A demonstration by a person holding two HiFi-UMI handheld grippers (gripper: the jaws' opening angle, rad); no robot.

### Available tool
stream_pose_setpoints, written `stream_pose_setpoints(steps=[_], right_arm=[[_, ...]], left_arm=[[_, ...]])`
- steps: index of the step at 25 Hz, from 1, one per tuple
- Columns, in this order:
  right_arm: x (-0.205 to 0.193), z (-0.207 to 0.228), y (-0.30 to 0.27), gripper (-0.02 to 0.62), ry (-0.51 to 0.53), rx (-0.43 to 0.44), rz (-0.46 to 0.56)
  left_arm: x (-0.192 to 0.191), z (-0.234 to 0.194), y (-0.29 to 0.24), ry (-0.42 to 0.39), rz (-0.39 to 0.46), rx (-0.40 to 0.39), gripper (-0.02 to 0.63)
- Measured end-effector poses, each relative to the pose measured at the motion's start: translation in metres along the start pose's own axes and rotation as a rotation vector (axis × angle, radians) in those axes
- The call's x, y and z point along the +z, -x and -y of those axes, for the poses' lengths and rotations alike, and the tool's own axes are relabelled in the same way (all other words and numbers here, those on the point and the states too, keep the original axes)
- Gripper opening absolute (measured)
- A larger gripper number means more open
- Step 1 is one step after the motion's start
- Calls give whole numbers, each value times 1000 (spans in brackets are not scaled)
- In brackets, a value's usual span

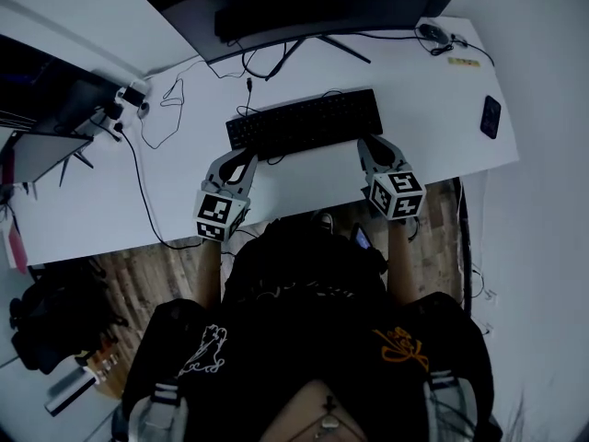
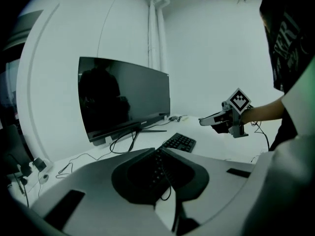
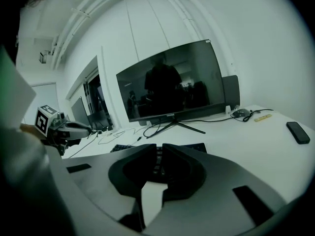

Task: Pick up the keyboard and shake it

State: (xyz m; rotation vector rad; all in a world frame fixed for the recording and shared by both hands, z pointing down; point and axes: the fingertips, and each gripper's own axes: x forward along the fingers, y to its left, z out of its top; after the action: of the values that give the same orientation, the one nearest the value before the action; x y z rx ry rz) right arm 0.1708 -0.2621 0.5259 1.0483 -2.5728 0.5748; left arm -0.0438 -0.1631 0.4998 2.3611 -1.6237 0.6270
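A black keyboard [image 1: 304, 122] lies flat on the white desk [image 1: 442, 127], in front of the monitor. My left gripper [image 1: 247, 157] sits at the keyboard's near left corner with its jaws shut and nothing between them; in its own view the tips [image 2: 158, 150] meet just short of the keys [image 2: 179, 141]. At the near right corner, my right gripper [image 1: 371, 143] points at the keyboard [image 3: 197, 146]. Its tips [image 3: 160, 149] stand a narrow slit apart, with nothing in the gap. Each gripper shows in the other's view, the right gripper [image 2: 203, 120] and the left gripper [image 3: 88, 128], both low over the desk.
A wide curved monitor [image 1: 294, 3] on a V-shaped stand is behind the keyboard. A mouse [image 1: 431, 33] and a dark phone [image 1: 490, 116] lie at the desk's right. Loose cables [image 1: 166, 109] run across the left part. A second screen [image 1: 37, 90] stands far left.
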Motion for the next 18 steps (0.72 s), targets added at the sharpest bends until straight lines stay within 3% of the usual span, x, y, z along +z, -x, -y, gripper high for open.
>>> stream_pose_setpoints(steps=[3,6,9,12,18], right_arm=[[-19,24,-18,57,-14,-29,-55],[-41,45,-35,137,-47,-47,-105],[-62,69,-48,182,-72,-81,-161],[-79,86,-58,237,-81,-105,-223],[-100,100,-65,348,-149,-124,-298]], left_arm=[[-31,-23,-19,58,-50,-5,38],[-59,-48,-31,139,-94,-2,56],[-84,-71,-42,181,-146,-4,140],[-102,-94,-52,215,-183,-13,179],[-132,-131,-80,385,-230,-76,286]])
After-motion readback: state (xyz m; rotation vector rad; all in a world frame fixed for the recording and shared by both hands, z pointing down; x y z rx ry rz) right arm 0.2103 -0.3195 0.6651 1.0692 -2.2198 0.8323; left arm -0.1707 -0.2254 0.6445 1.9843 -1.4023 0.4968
